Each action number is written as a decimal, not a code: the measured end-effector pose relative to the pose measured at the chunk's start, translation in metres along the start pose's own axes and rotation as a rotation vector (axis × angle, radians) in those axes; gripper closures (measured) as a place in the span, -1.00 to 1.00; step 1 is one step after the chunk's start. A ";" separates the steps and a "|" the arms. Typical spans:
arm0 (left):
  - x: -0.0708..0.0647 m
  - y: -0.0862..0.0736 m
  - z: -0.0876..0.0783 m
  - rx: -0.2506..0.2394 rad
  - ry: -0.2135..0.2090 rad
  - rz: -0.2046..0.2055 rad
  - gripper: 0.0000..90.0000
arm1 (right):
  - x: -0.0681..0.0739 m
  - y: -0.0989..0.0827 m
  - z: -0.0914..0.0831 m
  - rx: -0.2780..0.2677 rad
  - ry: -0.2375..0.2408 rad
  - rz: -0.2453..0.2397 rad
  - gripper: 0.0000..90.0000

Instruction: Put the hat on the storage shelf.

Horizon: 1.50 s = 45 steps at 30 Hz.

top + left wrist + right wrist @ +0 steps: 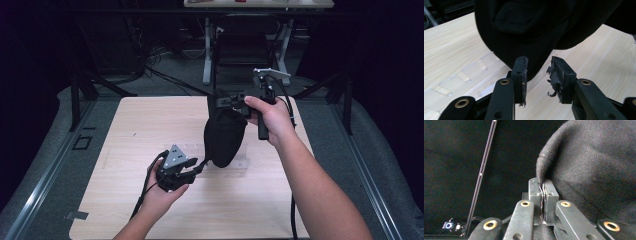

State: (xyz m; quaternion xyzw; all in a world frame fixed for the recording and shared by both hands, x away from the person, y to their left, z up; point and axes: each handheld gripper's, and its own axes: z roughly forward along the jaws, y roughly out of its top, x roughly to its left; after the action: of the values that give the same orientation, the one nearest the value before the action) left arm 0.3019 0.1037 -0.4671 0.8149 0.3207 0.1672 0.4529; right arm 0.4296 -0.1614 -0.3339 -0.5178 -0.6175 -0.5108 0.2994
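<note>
Your right gripper [235,102] is pinching the edge of the black cloth [225,132], dangling it over the light wood table [135,130]. Your left gripper [197,167] sits spread just under the cloth's low end, nothing between the jaws. A clear sheet [461,77] lies flat on the tabletop; behind, dark room, desk legs [206,50], grey floor

Hanging over the middle of the table [150,120]: a black garment [225,135], pinched at its top edge in the right gripper [239,102], lower end reaching down to a clear sheet [125,157] lying flat on the tabletop. Sitting left of and below that garment, nearer the person: the left gripper [187,172], jaws standing apart just before the garment's hanging end.
</note>
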 end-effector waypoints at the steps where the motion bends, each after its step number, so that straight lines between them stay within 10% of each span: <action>1: -0.002 0.002 0.003 0.006 -0.001 0.008 0.48 | 0.000 0.000 0.000 0.000 0.001 0.000 0.96; 25: -0.008 -0.001 0.007 0.035 0.068 0.121 0.87 | 0.007 0.000 0.001 0.004 0.012 -0.021 0.84; 45: 0.015 -0.037 0.008 0.109 0.109 0.092 0.90 | 0.009 -0.003 -0.028 -0.039 -0.013 -0.044 0.85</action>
State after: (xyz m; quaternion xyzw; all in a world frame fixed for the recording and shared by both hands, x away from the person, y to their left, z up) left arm 0.3040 0.1230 -0.5032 0.8420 0.3158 0.2142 0.3814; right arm 0.4197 -0.1849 -0.3182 -0.5130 -0.6206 -0.5261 0.2739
